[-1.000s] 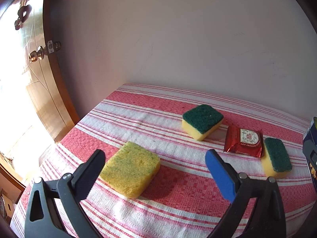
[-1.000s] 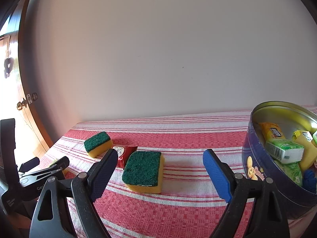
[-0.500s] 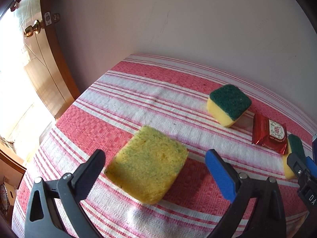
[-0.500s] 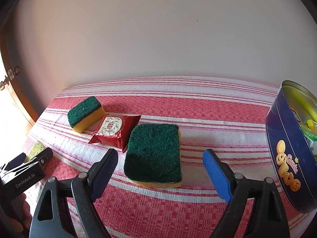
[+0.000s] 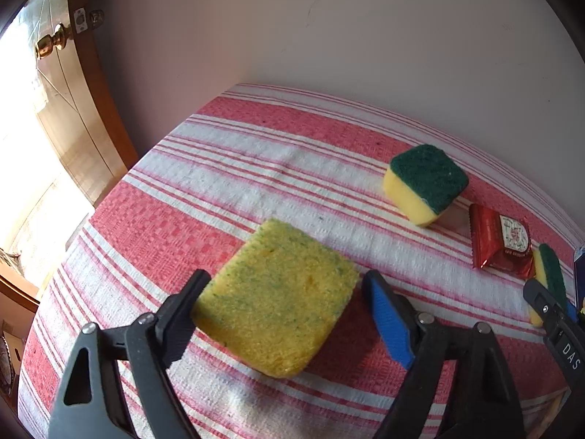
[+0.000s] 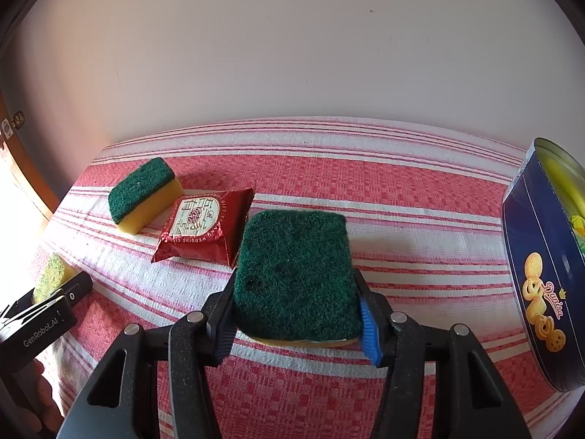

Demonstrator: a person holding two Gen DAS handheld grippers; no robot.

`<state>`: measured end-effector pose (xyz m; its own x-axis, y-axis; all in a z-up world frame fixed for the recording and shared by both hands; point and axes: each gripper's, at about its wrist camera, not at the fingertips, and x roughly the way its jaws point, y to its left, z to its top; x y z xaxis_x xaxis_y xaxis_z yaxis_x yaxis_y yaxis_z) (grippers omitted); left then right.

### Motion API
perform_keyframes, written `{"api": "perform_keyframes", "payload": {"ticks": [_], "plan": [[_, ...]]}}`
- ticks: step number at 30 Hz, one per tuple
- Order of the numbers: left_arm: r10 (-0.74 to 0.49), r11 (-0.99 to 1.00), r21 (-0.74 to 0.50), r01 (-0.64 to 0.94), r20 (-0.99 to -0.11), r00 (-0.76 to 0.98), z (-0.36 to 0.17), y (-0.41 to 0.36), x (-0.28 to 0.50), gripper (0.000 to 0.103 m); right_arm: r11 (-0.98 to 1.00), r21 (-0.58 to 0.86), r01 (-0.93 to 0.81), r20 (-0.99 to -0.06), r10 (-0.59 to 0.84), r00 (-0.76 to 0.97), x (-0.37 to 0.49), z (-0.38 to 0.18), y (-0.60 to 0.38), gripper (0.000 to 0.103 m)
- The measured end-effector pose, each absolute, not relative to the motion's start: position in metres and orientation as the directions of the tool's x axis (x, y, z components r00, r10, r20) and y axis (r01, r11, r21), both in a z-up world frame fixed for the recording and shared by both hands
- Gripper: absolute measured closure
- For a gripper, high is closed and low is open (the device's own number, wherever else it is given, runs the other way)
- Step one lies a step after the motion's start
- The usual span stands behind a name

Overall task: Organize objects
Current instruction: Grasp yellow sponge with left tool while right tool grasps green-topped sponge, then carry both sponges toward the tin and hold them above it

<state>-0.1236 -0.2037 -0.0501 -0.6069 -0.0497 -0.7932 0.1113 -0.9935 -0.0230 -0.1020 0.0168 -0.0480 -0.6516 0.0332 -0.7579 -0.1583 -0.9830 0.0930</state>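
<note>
The right gripper [image 6: 297,320] is closing across the short width of the green-topped yellow rectangular sponge [image 6: 296,274], its pads touching both sides. The sponge's long axis runs straight ahead. The left gripper [image 5: 283,314] is closing around the flat yellow-green speckled sponge [image 5: 278,300]; its blue pad is not yet touching.

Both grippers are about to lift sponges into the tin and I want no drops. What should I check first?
1. Right gripper pads on green-topped sponge: ok, jaws closing on both sides.
2. Left gripper on yellow sponge: not ok, closing, blue pad still apart.
3. Red packet free of green-topped sponge: cannot tell.
4. Tin open: ok.
5. Room in tin: cannot tell.
</note>
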Motion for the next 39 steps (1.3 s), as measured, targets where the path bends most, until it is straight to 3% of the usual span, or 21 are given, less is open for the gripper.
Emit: {"api": "perform_keyframes", "payload": {"ticks": [1, 4, 12, 26, 39], "plan": [[-0.045, -0.994, -0.025, 0.106, -0.789, -0.612, -0.049, -0.203, -0.123, 0.03, -0.981, 0.104, -0.162, -0.755, 0.027, -0.655, -0.1, -0.048, 0.019, 0.047], [-0.023, -0.996, -0.037, 0.085, -0.784, -0.62, -0.047, -0.198, -0.121, 0.035, -0.974, 0.147, -0.172, -0.745, 0.005, -0.667, -0.094, -0.048, 0.025, 0.047], [-0.077, -0.995, 0.004, 0.104, -0.703, -0.707, -0.028, -0.193, -0.105, 0.036, -0.956, 0.225, -0.187, -0.661, -0.009, -0.751, -0.073, -0.042, 0.04, 0.047], [-0.107, -0.992, 0.018, 0.126, -0.66, -0.744, -0.021, -0.201, -0.1, 0.036, -0.999, 0.007, -0.033, -0.416, 0.026, -0.909, -0.029, 0.002, -0.005, 0.047], [-0.116, -0.99, 0.005, 0.143, -0.609, -0.785, -0.014, -0.198, -0.087, 0.036, -0.998, -0.009, 0.065, -0.394, -0.056, -0.917, -0.026, 0.004, -0.015, 0.047]]}}
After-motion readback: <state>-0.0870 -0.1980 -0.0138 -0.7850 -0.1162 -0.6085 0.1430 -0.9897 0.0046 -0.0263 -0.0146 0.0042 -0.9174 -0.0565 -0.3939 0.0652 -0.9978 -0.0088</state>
